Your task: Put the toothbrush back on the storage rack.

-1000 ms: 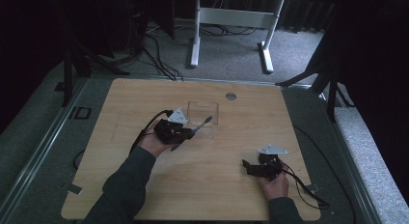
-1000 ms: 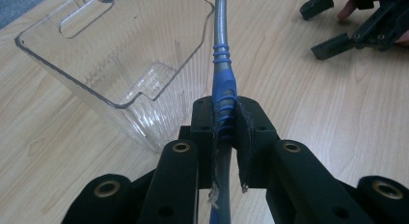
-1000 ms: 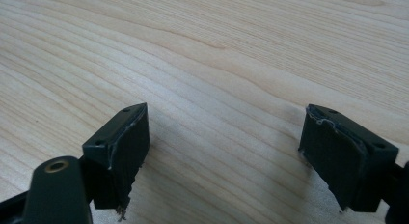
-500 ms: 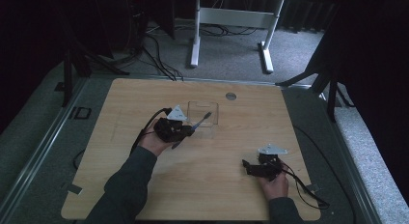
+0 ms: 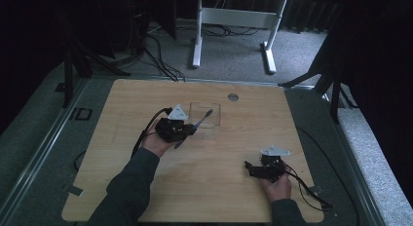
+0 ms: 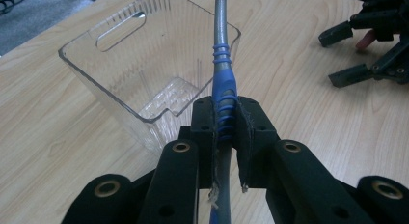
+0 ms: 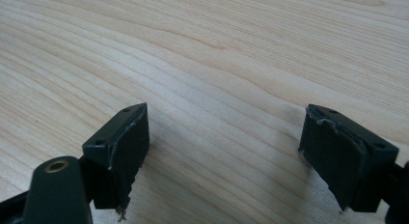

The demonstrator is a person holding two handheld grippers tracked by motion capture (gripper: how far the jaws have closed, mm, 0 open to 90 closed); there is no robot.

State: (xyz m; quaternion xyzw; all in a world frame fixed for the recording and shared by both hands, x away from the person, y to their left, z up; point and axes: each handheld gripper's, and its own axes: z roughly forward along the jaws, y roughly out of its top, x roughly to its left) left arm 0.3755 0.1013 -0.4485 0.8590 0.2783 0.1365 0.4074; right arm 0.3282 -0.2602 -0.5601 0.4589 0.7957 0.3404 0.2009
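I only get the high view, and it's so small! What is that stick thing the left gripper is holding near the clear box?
Observer: It's a toothbrush with a grey neck and a blue ribbed handle, clamped between the left gripper's black pads.
Operator: Is anything inside the box?
Observer: No, the clear box is empty; you can see its ridged bottom, and it has a slot handle in one wall.
Operator: What's the other gripper holding?
Observer: Nothing. The right gripper has its jaws wide apart over bare wooden table.
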